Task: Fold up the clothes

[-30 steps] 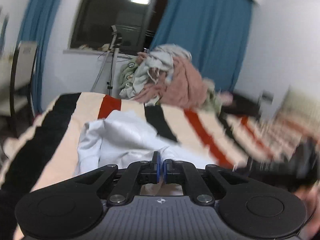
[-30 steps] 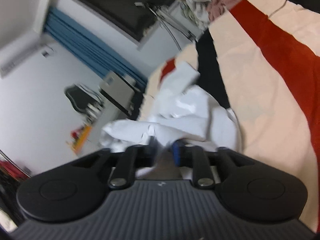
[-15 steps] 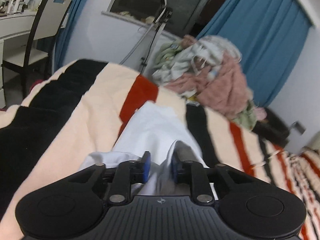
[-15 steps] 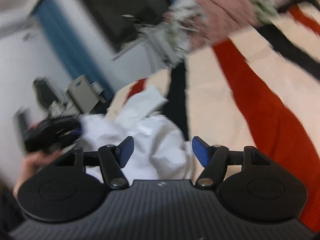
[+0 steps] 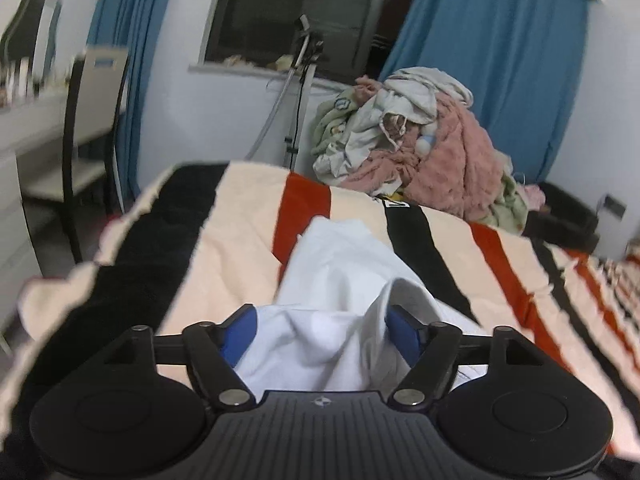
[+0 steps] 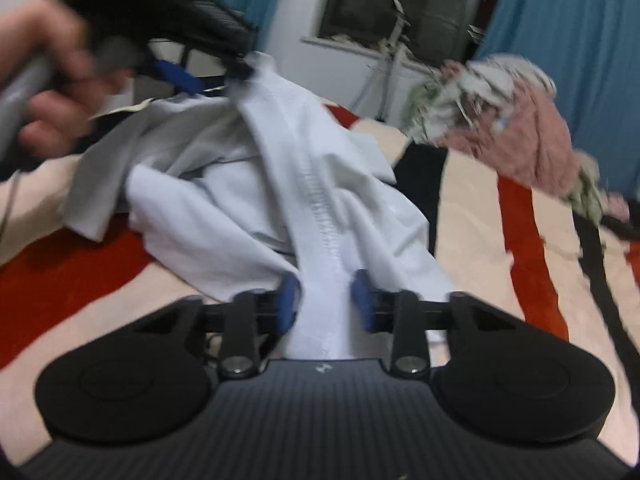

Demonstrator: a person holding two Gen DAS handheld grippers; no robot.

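A crumpled white garment (image 5: 340, 264) lies on the striped blanket (image 5: 224, 240). In the left wrist view my left gripper (image 5: 322, 334) is open, its blue pads wide apart with bunched white cloth between them. In the right wrist view the garment (image 6: 280, 184) stretches from my right gripper (image 6: 326, 298) up to the left gripper (image 6: 200, 76), held by a hand at top left. My right gripper's pads stand apart on either side of a seamed hem strip, not pinching it.
A heap of pink, green and white clothes (image 5: 416, 144) sits at the bed's far end. A chair (image 5: 96, 128) and a white desk (image 5: 24, 128) stand left of the bed. Blue curtains (image 5: 492, 60) and a dark window (image 5: 296, 12) lie behind.
My left gripper went from shut to wide open around the cloth. My right gripper opened, then narrowed around the hem strip and swung to face the left gripper.
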